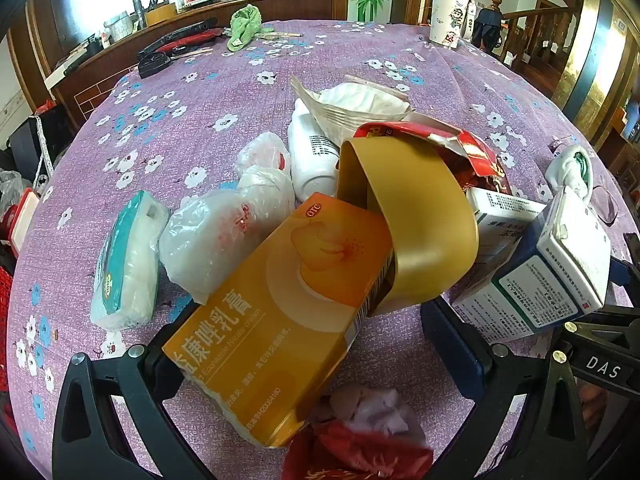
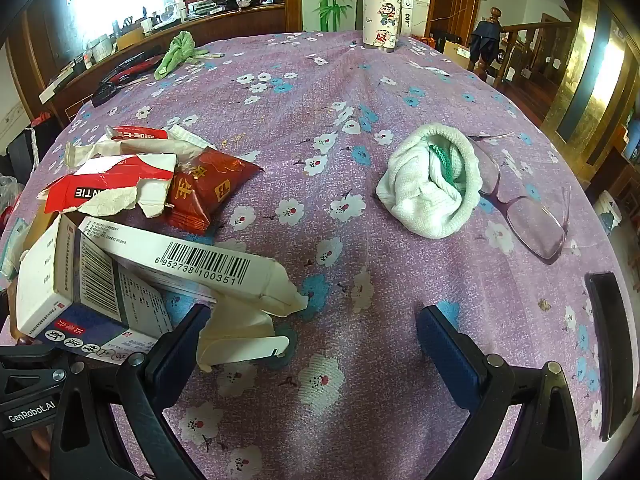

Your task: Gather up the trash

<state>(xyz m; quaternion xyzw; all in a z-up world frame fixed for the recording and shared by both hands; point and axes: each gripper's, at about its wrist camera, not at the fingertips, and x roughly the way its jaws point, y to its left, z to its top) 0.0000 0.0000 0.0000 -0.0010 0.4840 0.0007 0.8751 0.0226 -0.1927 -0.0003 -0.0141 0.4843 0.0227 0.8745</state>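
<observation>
A pile of trash lies on the purple flowered tablecloth (image 1: 208, 100). In the left wrist view an orange medicine box (image 1: 280, 312) lies between the fingers of my open left gripper (image 1: 308, 320), which do not close on it. A gold band (image 1: 412, 220) curls over it. Clear plastic bags (image 1: 224, 216), a tissue pack (image 1: 128, 256), a white bottle (image 1: 312, 156) and a torn red wrapper (image 1: 472, 156) lie around. My right gripper (image 2: 312, 332) is open and empty beside a barcode box (image 2: 192, 260), a blue-white carton (image 2: 80, 292) and a red snack packet (image 2: 208, 188).
A white knitted bundle (image 2: 432, 188) and glasses (image 2: 532, 216) lie at the right. A cartoon cup (image 2: 382, 12) stands at the far edge. A green cloth (image 2: 178, 52) and black tools (image 1: 172, 48) lie far left. A dark phone (image 2: 612, 344) lies at the right edge.
</observation>
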